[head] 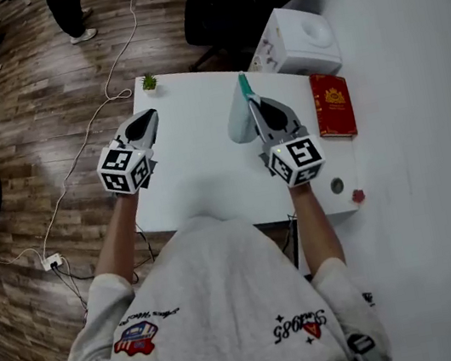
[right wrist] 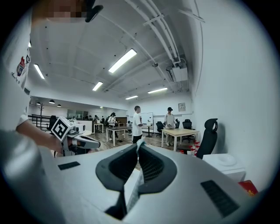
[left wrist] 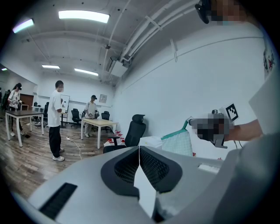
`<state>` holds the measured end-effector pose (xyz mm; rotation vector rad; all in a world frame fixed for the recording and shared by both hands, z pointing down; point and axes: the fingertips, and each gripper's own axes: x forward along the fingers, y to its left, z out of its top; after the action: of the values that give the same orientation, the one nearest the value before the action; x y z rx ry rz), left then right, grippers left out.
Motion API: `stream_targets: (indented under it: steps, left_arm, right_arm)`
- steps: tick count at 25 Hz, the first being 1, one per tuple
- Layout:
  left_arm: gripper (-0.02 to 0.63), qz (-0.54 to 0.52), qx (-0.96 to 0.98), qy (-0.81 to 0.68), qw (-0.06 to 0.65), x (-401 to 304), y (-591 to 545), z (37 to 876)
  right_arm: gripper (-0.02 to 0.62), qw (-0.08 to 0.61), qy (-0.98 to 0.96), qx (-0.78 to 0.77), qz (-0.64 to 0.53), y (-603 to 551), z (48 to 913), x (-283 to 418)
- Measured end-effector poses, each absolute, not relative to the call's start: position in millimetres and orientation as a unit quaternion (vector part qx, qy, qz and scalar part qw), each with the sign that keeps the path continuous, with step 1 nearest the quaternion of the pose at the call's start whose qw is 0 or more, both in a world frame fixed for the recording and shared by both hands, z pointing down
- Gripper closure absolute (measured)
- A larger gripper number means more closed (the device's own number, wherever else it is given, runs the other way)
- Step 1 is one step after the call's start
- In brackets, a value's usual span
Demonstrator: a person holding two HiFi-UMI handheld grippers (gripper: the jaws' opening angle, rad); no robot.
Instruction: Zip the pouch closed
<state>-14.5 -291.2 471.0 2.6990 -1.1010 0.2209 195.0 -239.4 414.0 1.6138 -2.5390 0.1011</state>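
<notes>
The pouch [head: 239, 117] is pale mesh with a teal top edge. It hangs above the white table [head: 199, 180], pinched by my right gripper [head: 254, 104], which is shut on it. A thin edge of the pouch [right wrist: 139, 146] shows between the jaws in the right gripper view. In the left gripper view the pouch [left wrist: 178, 142] dangles off to the right under the right gripper [left wrist: 192, 122]. My left gripper [head: 148, 119] is held over the table's left side, apart from the pouch. Its jaws [left wrist: 139, 151] are shut with nothing between them.
A red booklet [head: 333, 104] lies at the table's right edge, with a white box [head: 296, 42] beyond it. A tiny green plant [head: 149, 82] stands at the far left corner. A black chair [head: 218, 16] is behind the table. Cables cross the wooden floor, and people stand further off.
</notes>
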Motion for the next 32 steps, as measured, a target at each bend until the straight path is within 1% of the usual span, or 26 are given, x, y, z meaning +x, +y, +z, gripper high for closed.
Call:
stream_targets:
  steps: [32]
  left_arm:
    - [0.598,0.085,0.916,-0.368,0.132,-11.2,-285.9,488.3]
  right_arm:
    - [0.58,0.075,-0.851,0.519,0.038,-235.3,424.6,183.8]
